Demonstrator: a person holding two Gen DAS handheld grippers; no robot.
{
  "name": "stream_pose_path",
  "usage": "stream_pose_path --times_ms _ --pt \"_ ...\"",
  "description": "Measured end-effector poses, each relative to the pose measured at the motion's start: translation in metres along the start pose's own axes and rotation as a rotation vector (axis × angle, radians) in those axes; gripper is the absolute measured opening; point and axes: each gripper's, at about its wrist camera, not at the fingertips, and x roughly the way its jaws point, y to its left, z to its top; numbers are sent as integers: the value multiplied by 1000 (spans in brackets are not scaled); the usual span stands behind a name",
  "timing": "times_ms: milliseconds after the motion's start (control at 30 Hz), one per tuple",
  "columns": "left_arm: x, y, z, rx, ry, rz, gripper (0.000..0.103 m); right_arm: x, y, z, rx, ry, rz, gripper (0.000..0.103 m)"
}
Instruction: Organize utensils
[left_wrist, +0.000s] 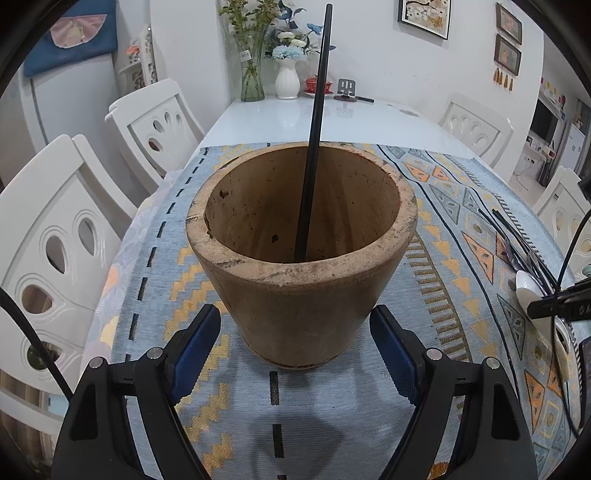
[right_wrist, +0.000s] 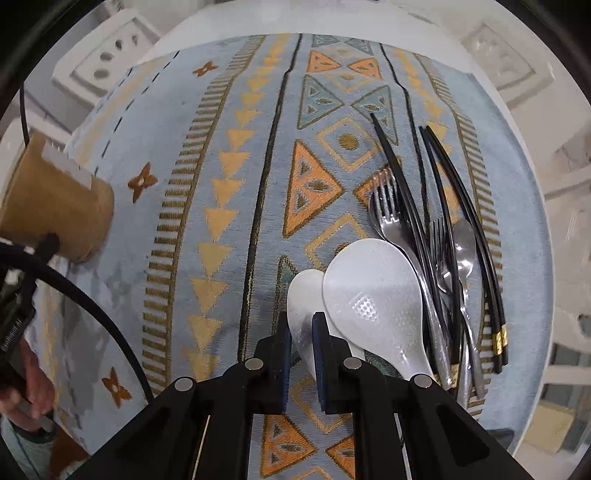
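Left gripper (left_wrist: 295, 350) grips the brown pot (left_wrist: 301, 254) low on both sides; pot stands mid surface w/ black chopsticks (left_wrist: 314, 147) inside. Right gripper (right_wrist: 301, 354) nearly shut above a small white spoon (right_wrist: 304, 295), contact unclear. Utensil pile (right_wrist: 424, 251) lies near cloth's (right_wrist: 221, 147) right edge, open cloth btwn.

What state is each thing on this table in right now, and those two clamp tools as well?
Clay pot: upright, between the left gripper's fingers.
Black chopsticks: standing in the pot, leaning on its rim.
Left gripper: around the pot's base.
Right gripper: nearly shut, above the small white spoon; grip unclear.
White rice paddle: lying flat, overlapping the spoon.
Forks: lying in the pile.
Loose chopsticks: lying on the cloth.
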Motion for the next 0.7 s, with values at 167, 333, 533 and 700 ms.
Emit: stream_pose_path --times_ms 167,333,533,700 --pt "0 0 -1 2 -4 1 82 -7 -50 -4 182 -22 206 10" --pt "0 0 -1 -3 -4 -1 82 -10 -67 -17 258 -24 309 11" --pt "0 0 -1 -3 -5 -2 82 -4 -41 -9 212 17 236 10" --pt "0 2 -2 -7 -2 -6 82 -8 -44 -10 174 29 158 11"
